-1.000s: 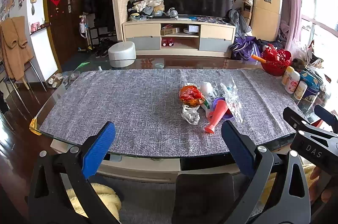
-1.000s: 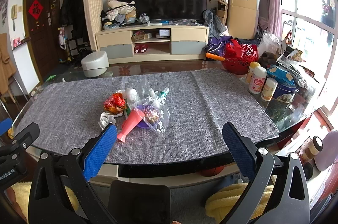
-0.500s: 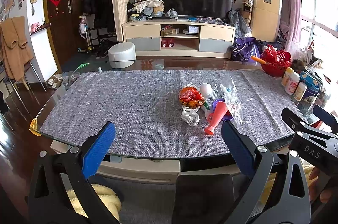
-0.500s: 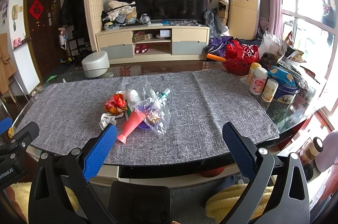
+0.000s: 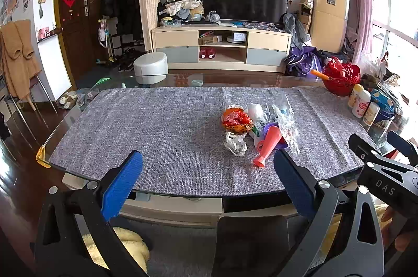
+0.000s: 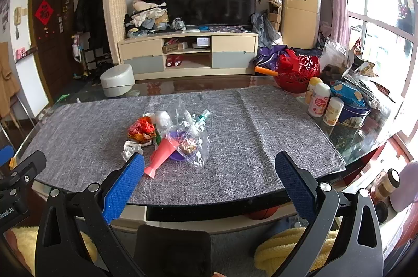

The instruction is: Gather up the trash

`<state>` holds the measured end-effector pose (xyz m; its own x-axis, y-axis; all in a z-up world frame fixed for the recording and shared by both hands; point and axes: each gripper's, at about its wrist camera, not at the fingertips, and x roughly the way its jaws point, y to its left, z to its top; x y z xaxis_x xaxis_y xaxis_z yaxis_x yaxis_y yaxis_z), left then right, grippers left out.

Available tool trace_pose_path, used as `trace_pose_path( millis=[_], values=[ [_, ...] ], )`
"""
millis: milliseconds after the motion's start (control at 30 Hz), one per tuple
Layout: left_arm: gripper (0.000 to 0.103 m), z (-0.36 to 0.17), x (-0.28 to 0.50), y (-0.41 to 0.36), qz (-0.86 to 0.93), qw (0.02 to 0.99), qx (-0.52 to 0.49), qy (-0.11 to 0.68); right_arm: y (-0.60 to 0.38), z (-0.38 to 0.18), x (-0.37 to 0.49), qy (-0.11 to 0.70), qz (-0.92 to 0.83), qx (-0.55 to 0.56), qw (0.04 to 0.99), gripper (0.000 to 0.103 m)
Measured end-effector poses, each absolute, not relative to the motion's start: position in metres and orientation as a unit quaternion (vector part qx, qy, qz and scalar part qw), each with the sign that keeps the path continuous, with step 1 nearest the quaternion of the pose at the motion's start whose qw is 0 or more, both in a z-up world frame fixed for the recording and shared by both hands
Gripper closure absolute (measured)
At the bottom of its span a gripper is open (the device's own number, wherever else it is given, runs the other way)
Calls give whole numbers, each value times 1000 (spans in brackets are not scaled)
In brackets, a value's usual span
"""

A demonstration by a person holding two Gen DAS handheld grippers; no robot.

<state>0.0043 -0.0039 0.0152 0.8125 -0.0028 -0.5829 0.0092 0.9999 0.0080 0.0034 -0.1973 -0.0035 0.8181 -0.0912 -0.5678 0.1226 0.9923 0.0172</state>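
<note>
A pile of trash lies mid-table on the grey cloth (image 5: pixel 156 130): a crumpled red-orange wrapper (image 5: pixel 235 120) (image 6: pixel 141 129), a crumpled white wrapper (image 5: pixel 236 143) (image 6: pixel 130 147), a pink cone (image 5: pixel 269 147) (image 6: pixel 160 157), a purple dish (image 6: pixel 180 155) and a clear plastic bag (image 5: pixel 286 120) (image 6: pixel 188 130). My left gripper (image 5: pixel 206 172) is open and empty at the table's near edge, left of the pile. My right gripper (image 6: pixel 209 172) is open and empty at the near edge, its left fingertip (image 6: pixel 133 167) close to the cone's base. The right gripper also shows in the left wrist view (image 5: pixel 384 167).
Bottles (image 6: pixel 317 99), a blue tin (image 6: pixel 352 112) and a red basket (image 6: pixel 297 73) crowd the table's right end. The glass table edge (image 5: pixel 198 194) runs just ahead of both grippers. A TV cabinet (image 5: pixel 222 47) and a white stool (image 5: pixel 150 66) stand beyond.
Both grippers have edged slightly forward toward the table; the trash pile sits a little nearer in both views. Jaws stay open.
</note>
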Motion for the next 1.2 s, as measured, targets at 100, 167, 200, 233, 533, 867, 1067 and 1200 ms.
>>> trace_pose_path(
  millis=[100,167,200,233,533,867,1067,1200],
  values=[
    [8,16,4,-4,-3,952,5,306,-199,-5,2,291,-55,32,955,3],
    [8,16,4,-3,-3,952,5,306,-201,-4,0,283,-57,33,957,3],
    [8,16,4,-3,-2,952,5,306,-202,-4,0,281,-58,34,957,3],
    [8,16,4,-3,-3,952,4,306,-202,-4,0,279,-58,35,958,3],
    [8,4,10,-1,3,949,6,316,-207,-18,10,305,-48,45,950,3],
    [8,-24,36,0,5,938,16,345,-218,-41,38,334,-26,66,940,3],
    [8,-44,66,1,-4,929,22,368,-213,-62,67,372,-19,50,927,3],
    [8,-58,84,-4,-11,923,36,383,-212,-76,91,412,11,75,908,3]
  ],
)
